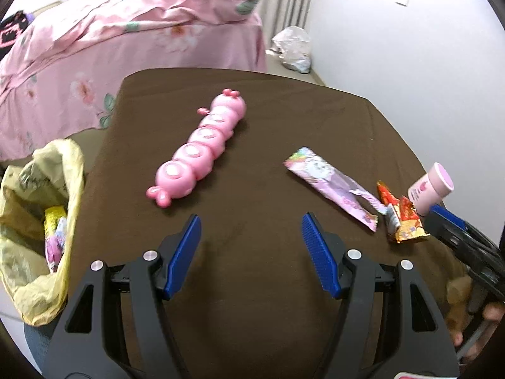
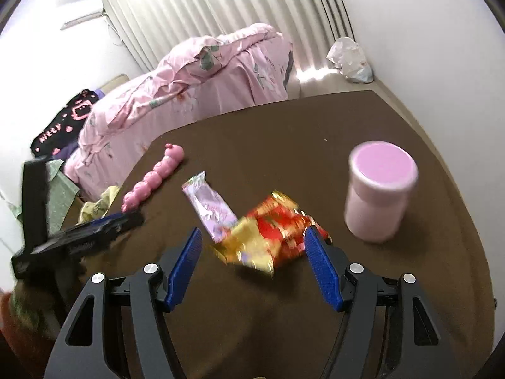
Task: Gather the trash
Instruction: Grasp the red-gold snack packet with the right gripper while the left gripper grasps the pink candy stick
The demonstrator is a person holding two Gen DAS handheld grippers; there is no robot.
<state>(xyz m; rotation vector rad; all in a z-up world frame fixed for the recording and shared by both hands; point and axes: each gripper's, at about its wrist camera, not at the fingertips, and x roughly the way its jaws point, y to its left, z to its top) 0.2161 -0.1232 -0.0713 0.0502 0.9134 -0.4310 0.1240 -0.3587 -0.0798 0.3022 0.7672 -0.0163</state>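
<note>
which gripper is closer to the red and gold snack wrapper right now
Right. The right gripper has its open fingers on either side of the red and gold wrapper. The left gripper hangs open over bare brown table, off to the wrapper's left.

On the brown counter (image 1: 252,120) lie two snack wrappers, one pale purple wrapper (image 1: 334,186) at about three o'clock and one red-and-gold wrapper (image 1: 401,218) just past it, with one pink caterpillar toy (image 1: 202,145) toward eleven o'clock and one pink-lidded jar (image 1: 429,188) at the three o'clock edge. One yellow bag (image 1: 41,221) hangs at nine o'clock with at least two wrappers inside, though their exact number cannot be told. One crumpled clear plastic bag (image 1: 292,49) sits on the floor at one o'clock.
</note>
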